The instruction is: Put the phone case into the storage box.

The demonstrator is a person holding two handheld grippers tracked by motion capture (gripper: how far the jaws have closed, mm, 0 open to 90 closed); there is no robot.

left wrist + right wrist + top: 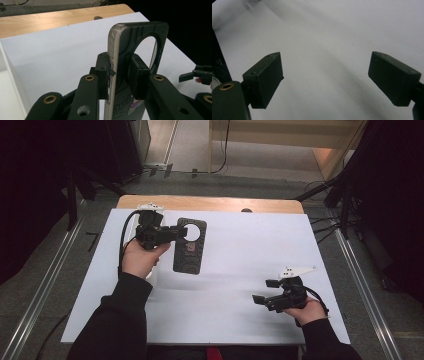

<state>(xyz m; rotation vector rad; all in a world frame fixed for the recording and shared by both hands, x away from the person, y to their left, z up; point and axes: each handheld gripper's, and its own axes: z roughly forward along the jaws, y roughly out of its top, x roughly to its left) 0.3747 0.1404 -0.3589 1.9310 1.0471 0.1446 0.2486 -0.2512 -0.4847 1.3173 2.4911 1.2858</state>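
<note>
Above the white-covered counter (240,270), the left claw (120,75) clamps a dark phone case (140,50) near its camera ring; it looks light, thin, probably flexible, so grip the edges. Right claw (265,291) gapes empty.

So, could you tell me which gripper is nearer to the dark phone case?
Left. The left gripper is clamped on the phone case; the right gripper sits apart, open, over the white sheet.

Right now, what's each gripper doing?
Left gripper: shut on the phone case, held off the table.
Right gripper: open, nothing between its jaws.
</note>
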